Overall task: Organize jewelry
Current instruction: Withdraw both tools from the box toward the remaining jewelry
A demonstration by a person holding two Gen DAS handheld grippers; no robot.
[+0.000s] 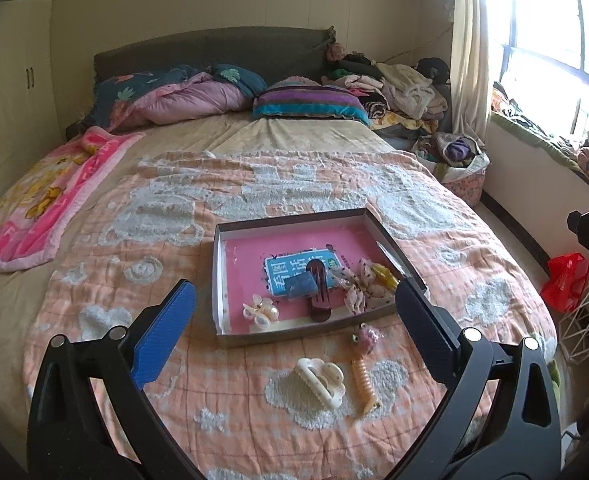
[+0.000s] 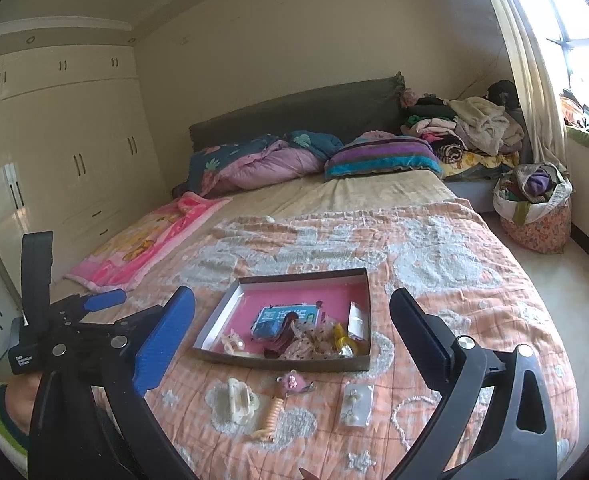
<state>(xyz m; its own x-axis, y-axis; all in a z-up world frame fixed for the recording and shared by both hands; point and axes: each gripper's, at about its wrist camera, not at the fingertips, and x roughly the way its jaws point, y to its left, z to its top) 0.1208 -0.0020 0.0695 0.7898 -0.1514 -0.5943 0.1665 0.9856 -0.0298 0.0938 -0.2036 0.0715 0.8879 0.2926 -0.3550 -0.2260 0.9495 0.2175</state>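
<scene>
A shallow box tray (image 1: 217, 280) (image 2: 214, 338) with a pink floor lies on the orange quilt. In it are a blue card (image 1: 294, 270), a dark red hair clip (image 1: 320, 294), a cream flower clip (image 1: 260, 311) and a dotted fabric bow (image 1: 360, 290). In front of the tray on the quilt lie a white claw clip (image 1: 320, 380) (image 2: 240, 400), an orange spiral tie (image 1: 363, 386) (image 2: 272, 416), a pink charm (image 1: 364, 338) (image 2: 292, 384), an earring packet (image 2: 356, 404) and a pearl string (image 2: 410, 420). My left gripper (image 1: 295, 286) and right gripper (image 2: 292, 293) hover above the near end of the bed, both open and holding nothing.
A pink blanket (image 1: 42, 200) lies at the bed's left side, with pillows and a quilt (image 1: 198, 92) at the headboard. Clothes are piled at the back right (image 1: 398, 84). A full bag (image 2: 534, 208) stands on the floor, and wardrobes (image 2: 54, 140) line the left wall.
</scene>
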